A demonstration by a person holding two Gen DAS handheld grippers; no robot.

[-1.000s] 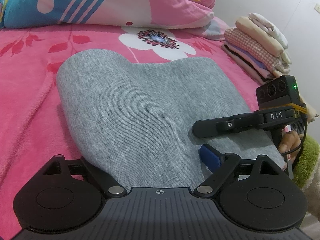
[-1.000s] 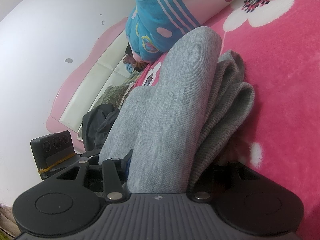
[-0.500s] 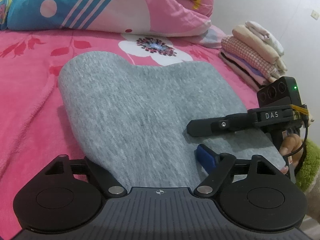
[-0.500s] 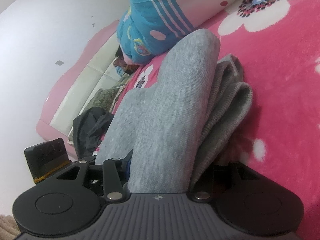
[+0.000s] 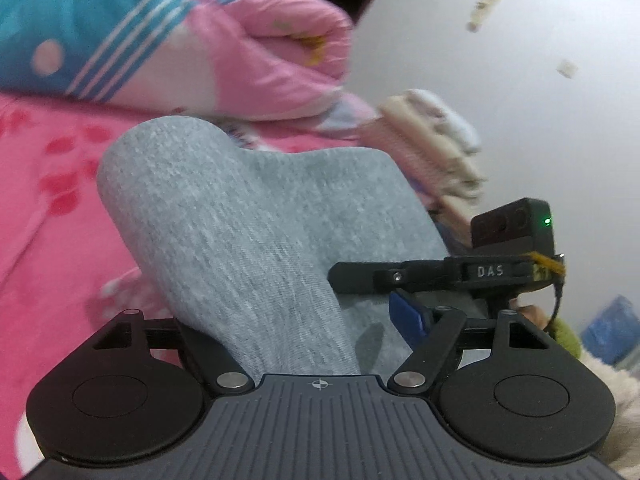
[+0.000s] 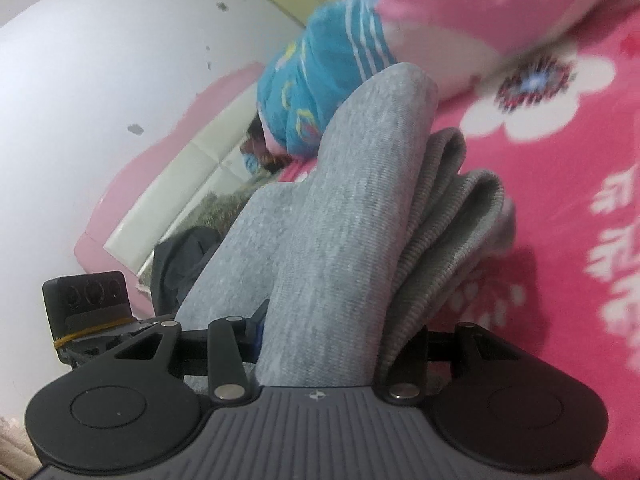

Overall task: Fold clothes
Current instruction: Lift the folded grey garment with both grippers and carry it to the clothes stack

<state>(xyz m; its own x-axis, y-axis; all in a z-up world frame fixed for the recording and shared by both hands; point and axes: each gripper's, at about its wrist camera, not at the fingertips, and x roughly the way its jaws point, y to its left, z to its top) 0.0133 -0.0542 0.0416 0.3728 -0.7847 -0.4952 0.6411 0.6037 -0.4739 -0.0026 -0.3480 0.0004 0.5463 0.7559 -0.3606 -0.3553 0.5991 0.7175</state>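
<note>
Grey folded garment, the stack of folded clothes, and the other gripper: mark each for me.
grey folded garment (image 5: 224, 232): left wrist view, on its smooth top layer.
stack of folded clothes (image 5: 436, 140): left wrist view, on the upper pieces near the wall.
right gripper (image 5: 360, 278): left wrist view, at its upper finger over the garment.

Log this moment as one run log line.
left gripper: closing on grey garment | right gripper: shut on it | stage: folded bundle held off pink bedspread
</note>
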